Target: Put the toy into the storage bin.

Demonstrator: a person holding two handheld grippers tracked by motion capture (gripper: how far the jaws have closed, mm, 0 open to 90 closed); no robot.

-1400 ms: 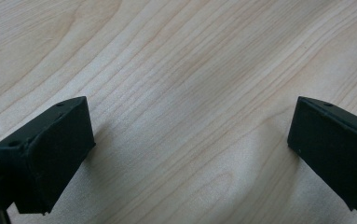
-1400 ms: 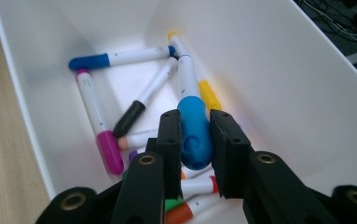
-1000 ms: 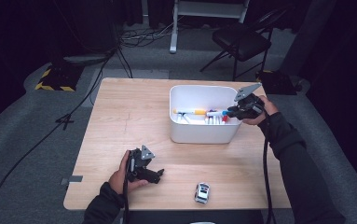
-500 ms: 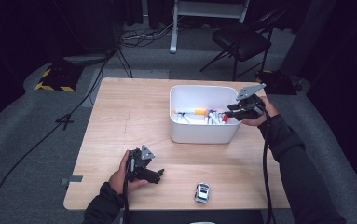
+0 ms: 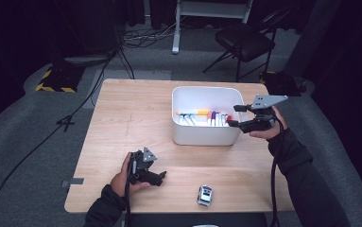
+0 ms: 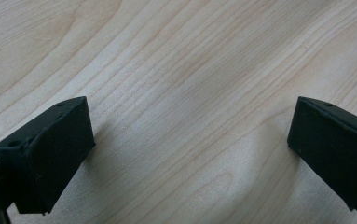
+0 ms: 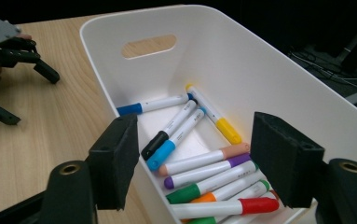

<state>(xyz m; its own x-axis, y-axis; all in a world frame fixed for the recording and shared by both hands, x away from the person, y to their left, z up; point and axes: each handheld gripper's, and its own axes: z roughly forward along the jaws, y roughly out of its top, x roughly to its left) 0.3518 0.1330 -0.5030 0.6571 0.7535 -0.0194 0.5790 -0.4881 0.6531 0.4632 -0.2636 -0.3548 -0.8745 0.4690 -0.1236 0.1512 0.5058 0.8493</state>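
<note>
A white bin (image 5: 202,136) stands at the table's middle right and holds several coloured markers (image 5: 207,117). My right gripper (image 5: 232,116) hovers at the bin's right end, pointing left over the rim. Its jaws have just been opening and stand open, with nothing between them. In the right gripper view, the gripper (image 7: 195,158) looks down on the markers (image 7: 204,163) lying loose in the bin (image 7: 260,70). My left gripper (image 5: 160,169) rests on the table near the front edge. Its jaws (image 6: 190,149) are wide open over bare wood.
A small toy car (image 5: 205,195) sits near the front edge, to the right of the left gripper. A black chair (image 5: 245,42) and cables lie on the floor beyond the table. The other gripper (image 7: 31,98) shows far off in the right gripper view.
The right gripper has drawn back a little to the right from over the bin, and its jaws have gone from shut to open. The left hand has stayed still.
</note>
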